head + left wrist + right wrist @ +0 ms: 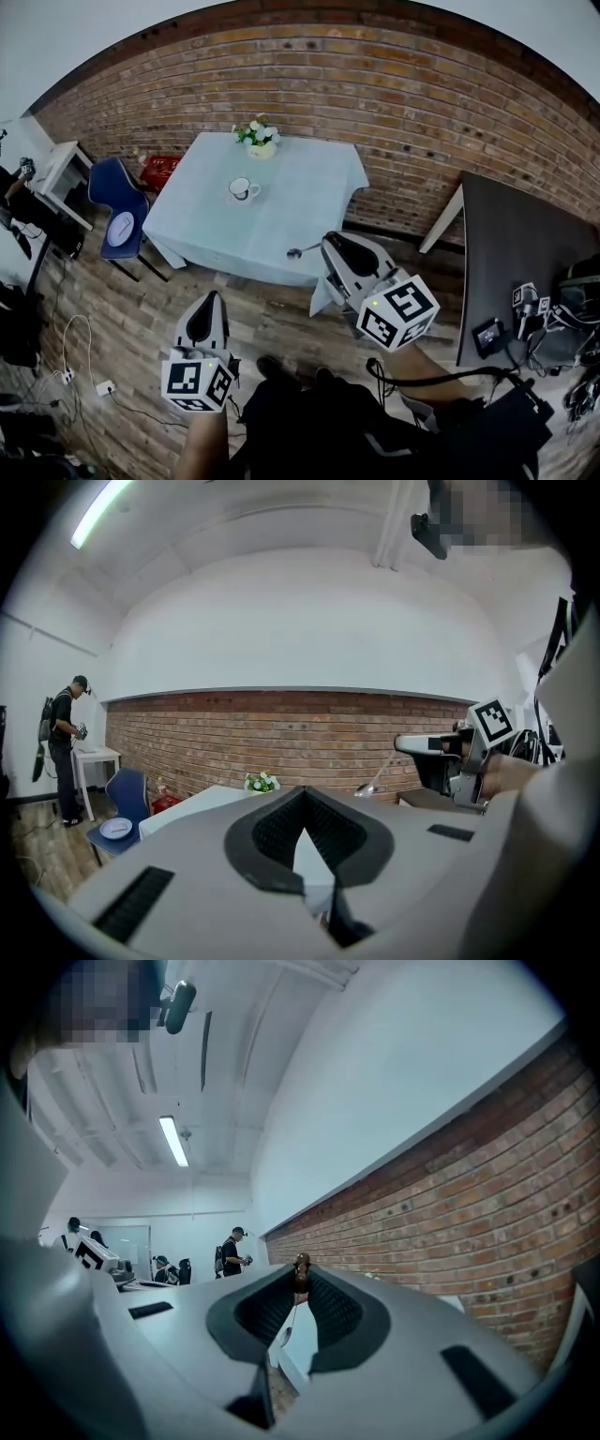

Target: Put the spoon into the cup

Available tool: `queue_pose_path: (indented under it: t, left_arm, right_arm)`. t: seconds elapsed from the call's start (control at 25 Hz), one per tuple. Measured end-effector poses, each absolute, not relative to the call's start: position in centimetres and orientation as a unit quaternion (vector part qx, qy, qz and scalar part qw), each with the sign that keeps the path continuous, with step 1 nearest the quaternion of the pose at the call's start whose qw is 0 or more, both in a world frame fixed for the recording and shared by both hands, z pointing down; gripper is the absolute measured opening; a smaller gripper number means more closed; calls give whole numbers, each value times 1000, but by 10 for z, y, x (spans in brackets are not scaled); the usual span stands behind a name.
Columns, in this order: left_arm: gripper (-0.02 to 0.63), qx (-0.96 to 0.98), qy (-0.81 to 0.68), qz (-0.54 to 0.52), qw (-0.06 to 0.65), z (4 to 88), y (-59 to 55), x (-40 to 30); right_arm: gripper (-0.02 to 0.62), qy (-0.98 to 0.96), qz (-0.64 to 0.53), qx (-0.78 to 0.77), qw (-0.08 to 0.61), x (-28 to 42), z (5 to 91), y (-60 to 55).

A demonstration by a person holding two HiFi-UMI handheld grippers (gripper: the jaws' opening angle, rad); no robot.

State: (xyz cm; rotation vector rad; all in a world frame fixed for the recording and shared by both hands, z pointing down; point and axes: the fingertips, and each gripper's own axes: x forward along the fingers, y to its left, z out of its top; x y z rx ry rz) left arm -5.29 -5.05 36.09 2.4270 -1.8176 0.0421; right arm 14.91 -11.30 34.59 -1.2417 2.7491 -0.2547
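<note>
A white cup stands on the table with the pale blue cloth, ahead of both grippers. My right gripper hovers over the table's near edge, shut on the handle of a metal spoon whose bowl sticks out to the left. In the right gripper view the spoon shows a brown handle end at the jaw tips, its bowl hanging below. The left gripper view catches the spoon slanting down from the right gripper. My left gripper is above the floor short of the table, shut and empty.
A pot of flowers sits at the table's far edge by the brick wall. A blue chair with a white plate stands left of the table. A dark table with cables is on the right. A person stands far left.
</note>
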Motion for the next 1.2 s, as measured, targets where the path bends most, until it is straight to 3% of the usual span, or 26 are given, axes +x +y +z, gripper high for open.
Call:
queue_pose_path:
  t: [0.36, 1.2]
  left_arm:
    - [8, 814, -578, -4, 64, 375, -93, -60]
    - [8, 837, -540, -17, 86, 380, -238, -160]
  right_arm:
    - [55, 903, -73, -420, 55, 130, 346, -154]
    - [55, 872, -78, -482, 28, 57, 348, -279]
